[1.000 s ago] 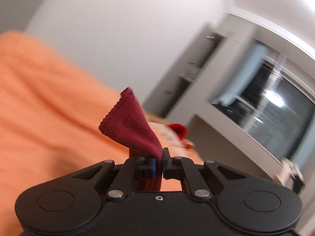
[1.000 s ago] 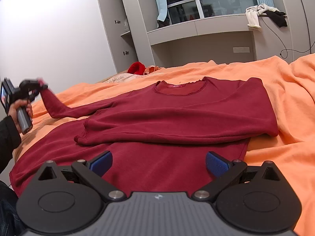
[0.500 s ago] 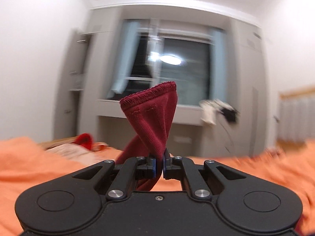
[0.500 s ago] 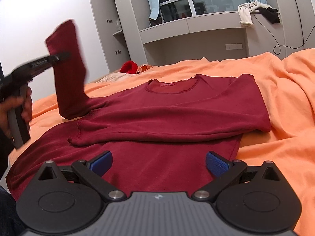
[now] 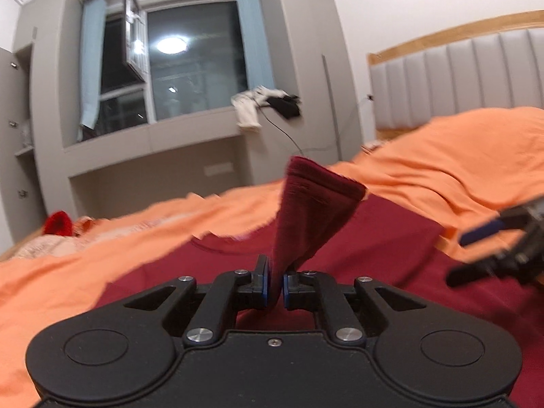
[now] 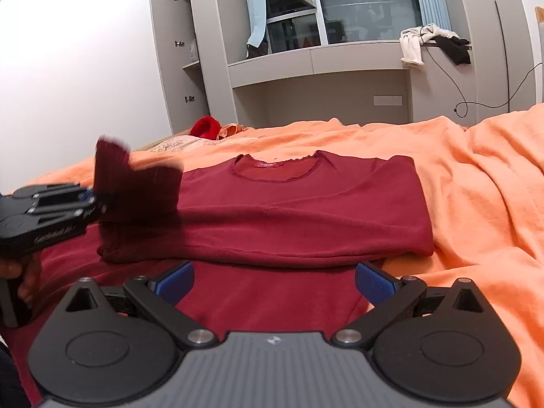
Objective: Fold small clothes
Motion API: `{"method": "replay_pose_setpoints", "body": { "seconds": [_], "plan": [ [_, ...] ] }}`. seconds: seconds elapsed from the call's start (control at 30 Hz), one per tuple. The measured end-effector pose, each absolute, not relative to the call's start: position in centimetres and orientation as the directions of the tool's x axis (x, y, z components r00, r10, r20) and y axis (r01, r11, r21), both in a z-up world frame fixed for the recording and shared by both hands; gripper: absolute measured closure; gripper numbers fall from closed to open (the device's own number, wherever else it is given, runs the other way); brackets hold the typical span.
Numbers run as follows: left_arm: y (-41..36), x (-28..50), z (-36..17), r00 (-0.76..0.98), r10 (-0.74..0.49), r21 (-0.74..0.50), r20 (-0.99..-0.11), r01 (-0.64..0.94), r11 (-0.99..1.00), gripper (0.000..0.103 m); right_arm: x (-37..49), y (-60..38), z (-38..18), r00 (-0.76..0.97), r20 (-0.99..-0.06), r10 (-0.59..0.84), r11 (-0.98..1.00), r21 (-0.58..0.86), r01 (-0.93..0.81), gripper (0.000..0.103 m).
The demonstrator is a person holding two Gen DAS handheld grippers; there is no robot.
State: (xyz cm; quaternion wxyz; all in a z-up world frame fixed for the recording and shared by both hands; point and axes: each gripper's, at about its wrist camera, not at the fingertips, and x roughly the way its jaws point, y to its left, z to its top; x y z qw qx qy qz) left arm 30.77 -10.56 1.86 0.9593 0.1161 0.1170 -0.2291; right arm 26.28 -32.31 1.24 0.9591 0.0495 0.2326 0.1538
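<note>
While your left tool (image 6: 97,200) pinches the sleeve cuff (image 6: 112,161) at mid-left, the shirt (image 6: 306,210) lies rightward on the bed (image 6: 476,187) — carry it across; right tool (image 6: 273,280) gapes, empty.

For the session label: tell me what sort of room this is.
A bedroom, most likely: an orange bedspread covers a bed with a padded headboard, beside built-in cupboards and a window.
</note>
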Motion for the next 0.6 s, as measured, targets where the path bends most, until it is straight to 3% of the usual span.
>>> {"method": "replay_pose_setpoints", "body": {
  "seconds": [0.17,0.33,0.43,0.6],
  "plan": [
    [-8.5,30.0,0.6,0.793,-0.503,0.066,-0.345,0.555,0.829,0.08,26.3,-32.2,1.3,0.848,-0.43,0.311,0.95,0.149,-0.273,0.0],
    [-5.7,30.4,0.4,0.693,-0.642,-0.123,-0.328,0.642,0.756,0.031,26.1,-32.0,1.2,0.848,-0.431,0.307,0.952,0.125,-0.28,0.0],
    [-4.4,30.7,0.3,0.684,-0.66,-0.17,-0.31,0.643,0.747,0.021,26.1,-31.7,1.2,0.85,-0.431,0.304,0.952,0.109,-0.285,0.0],
    [-2.0,31.9,1.3,0.735,-0.607,-0.212,-0.303,0.569,0.795,0.015,25.9,-31.2,1.6,0.86,-0.413,0.299,0.953,0.078,-0.294,0.0]
  ]
}}
